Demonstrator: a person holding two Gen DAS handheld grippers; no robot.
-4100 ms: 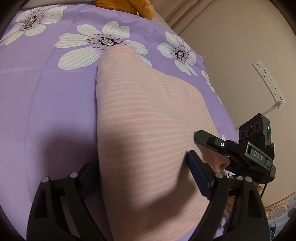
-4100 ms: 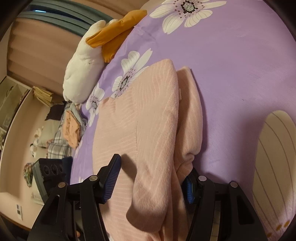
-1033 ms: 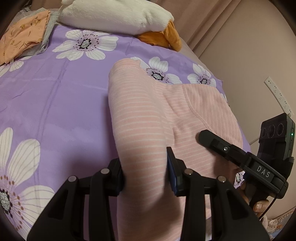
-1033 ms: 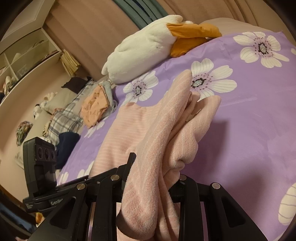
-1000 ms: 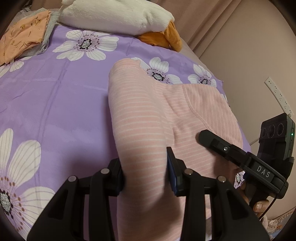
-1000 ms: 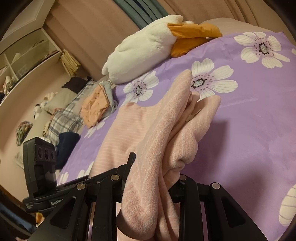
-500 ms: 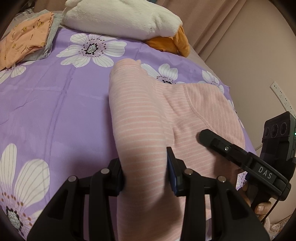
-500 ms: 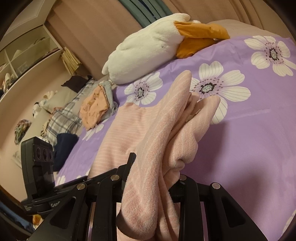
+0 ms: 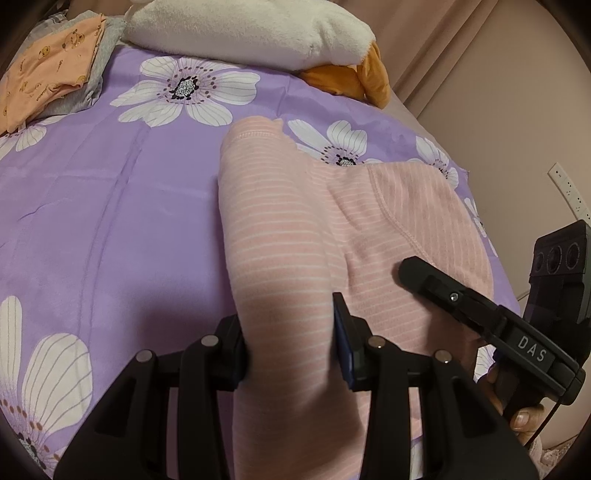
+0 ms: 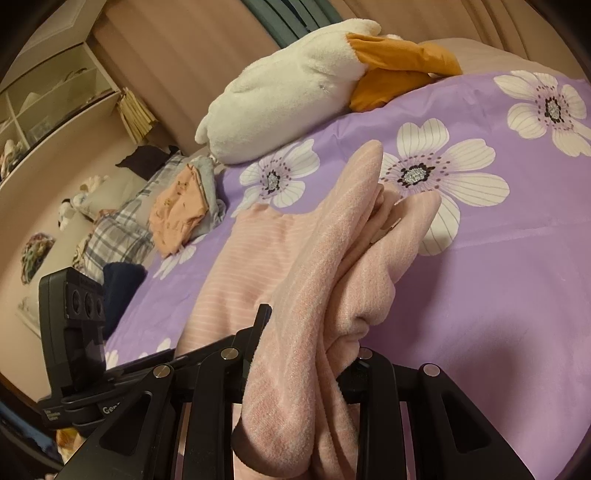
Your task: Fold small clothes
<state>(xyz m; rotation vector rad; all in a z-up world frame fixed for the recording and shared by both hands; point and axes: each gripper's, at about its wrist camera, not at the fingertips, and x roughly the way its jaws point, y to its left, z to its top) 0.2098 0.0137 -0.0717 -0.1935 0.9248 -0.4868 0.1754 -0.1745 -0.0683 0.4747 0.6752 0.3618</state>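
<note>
The pink striped garment (image 9: 288, 236) lies on the purple floral bedspread (image 9: 110, 206), on the near side of the white plush goose (image 9: 251, 33), with its far hem flat on the bedspread and its near end lifted.

Step in hand, as judged: carrying the lifted near end over toward the goose to make a crosswise fold.

Procedure:
1. Keep both grips clamped until the carried edge lines up with the hem nearest the goose.
2. Move both ends together, so the fold line stays straight.
3. Lower the cloth before releasing; a bunched layer on the right side may need smoothing.

Pose:
- Left hand-held gripper (image 9: 288, 332): clenched on one folded band of the garment, pitched down toward the bedspread, pointing at the goose.
- Right hand-held gripper (image 10: 306, 354): clenched on a thicker gathered bundle of the same garment, angled shallower, beside the left unit.

A folded orange garment (image 9: 48, 74) lies left of the goose.
</note>
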